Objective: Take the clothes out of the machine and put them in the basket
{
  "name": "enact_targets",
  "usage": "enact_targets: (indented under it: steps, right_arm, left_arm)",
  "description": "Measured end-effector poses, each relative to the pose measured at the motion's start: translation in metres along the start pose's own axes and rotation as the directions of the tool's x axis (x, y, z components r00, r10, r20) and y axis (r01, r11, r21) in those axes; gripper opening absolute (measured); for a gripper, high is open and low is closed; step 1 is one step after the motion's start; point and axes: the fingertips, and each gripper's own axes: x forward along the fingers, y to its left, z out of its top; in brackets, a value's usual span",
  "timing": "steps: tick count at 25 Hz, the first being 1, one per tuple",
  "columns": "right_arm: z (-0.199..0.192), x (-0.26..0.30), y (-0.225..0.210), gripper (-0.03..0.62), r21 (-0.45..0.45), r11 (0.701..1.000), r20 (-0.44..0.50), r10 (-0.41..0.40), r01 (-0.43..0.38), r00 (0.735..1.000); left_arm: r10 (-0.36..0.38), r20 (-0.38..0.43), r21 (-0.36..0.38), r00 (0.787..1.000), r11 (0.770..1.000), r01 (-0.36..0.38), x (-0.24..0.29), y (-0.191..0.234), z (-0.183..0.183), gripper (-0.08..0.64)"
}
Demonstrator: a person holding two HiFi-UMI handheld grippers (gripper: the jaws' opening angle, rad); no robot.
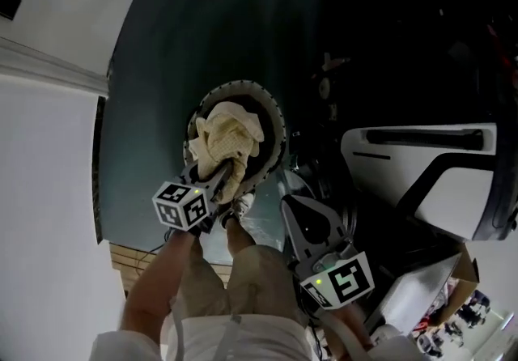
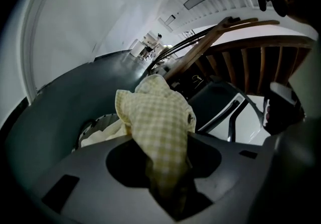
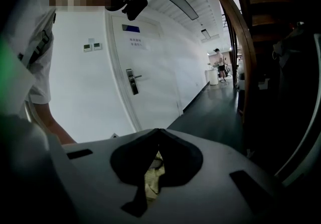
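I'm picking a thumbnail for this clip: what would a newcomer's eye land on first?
The yellow checked cloth stands out first, clamped in the left gripper above the round basket on the dark floor, which already holds pale laundry. Next comes the white machine at the head view's right, beyond the right gripper, whose jaw tips meet.

The person wears a white short-sleeved shirt [image 1: 243,339] at 6 o'clock, tan cloth trousers [image 1: 252,278] above it, and a white shoe [image 1: 243,204].
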Motion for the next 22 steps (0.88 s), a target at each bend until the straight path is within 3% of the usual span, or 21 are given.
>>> enact_targets:
  steps: [5, 9, 13, 17, 20, 22]
  right_arm:
    - [-0.059, 0.031, -0.009, 0.014, 0.072, 0.997, -0.056, 0.045, -0.041, 0.997]
    - [-0.098, 0.043, -0.012, 0.014, 0.116, 0.988, -0.103, 0.115, -0.103, 0.988]
    - [-0.126, 0.049, -0.027, 0.014, 0.136, 0.985, -0.139, 0.123, -0.104, 0.983]
    - [-0.138, 0.050, -0.042, 0.014, 0.164, 0.983, -0.144, 0.110, -0.086, 0.984]
    - [-0.138, 0.048, -0.049, 0.015, 0.167, 0.982, -0.137, 0.106, -0.082, 0.985]
    - [-0.135, 0.047, -0.054, 0.015, 0.169, 0.983, -0.129, 0.099, -0.077, 0.987]
  left_arm:
    - [0.074, -0.177, 0.019, 0.981, 0.997, -0.072, 0.073, 0.057, -0.075, 0.169]
    - [0.141, -0.237, -0.004, 0.961, 0.989, -0.146, 0.110, 0.092, -0.111, 0.169]
    - [0.179, -0.297, 0.025, 0.938, 0.984, -0.179, 0.137, 0.118, -0.131, 0.176]
    - [0.245, -0.409, 0.037, 0.879, 0.967, -0.252, 0.149, 0.145, -0.156, 0.210]
    - [0.274, -0.471, 0.087, 0.838, 0.960, -0.265, 0.151, 0.151, -0.168, 0.243]
    - [0.307, -0.477, 0.142, 0.824, 0.952, -0.272, 0.151, 0.155, -0.169, 0.344]
